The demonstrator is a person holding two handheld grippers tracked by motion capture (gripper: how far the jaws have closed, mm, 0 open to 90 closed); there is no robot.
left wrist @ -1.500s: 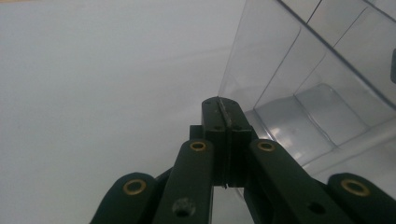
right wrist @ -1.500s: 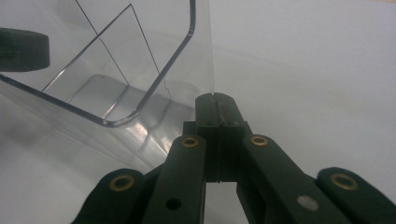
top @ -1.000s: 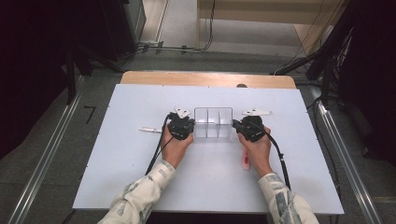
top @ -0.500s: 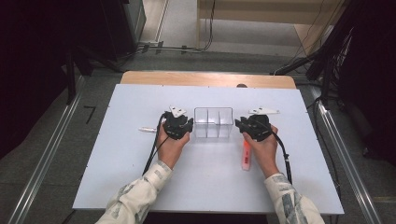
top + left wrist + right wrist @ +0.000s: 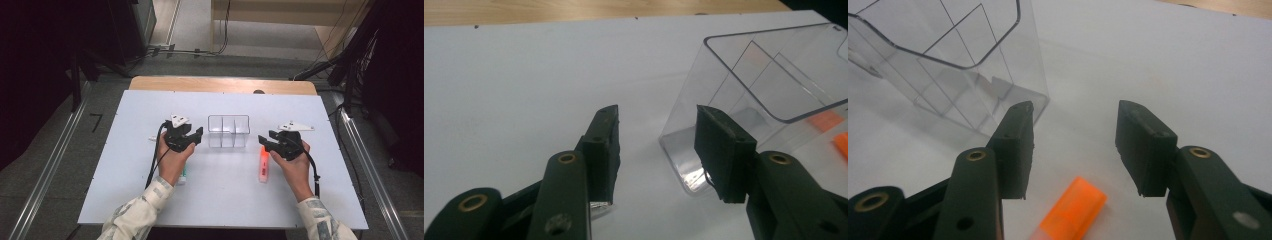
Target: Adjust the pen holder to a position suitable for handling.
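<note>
I judge the placing step finished: the clear divided box (image 5: 229, 131) stands upright at mid-table, released. My left gripper (image 5: 192, 137) and right gripper (image 5: 265, 141) sit just off its left and right ends, jaws apart after just opening, nothing between them. Next, I expect the right gripper to drop onto the orange marker (image 5: 263, 164) lying near it. The white tabletop (image 5: 125, 190) is otherwise sparse; dark equipment, cables and grey floor surround it.
</note>
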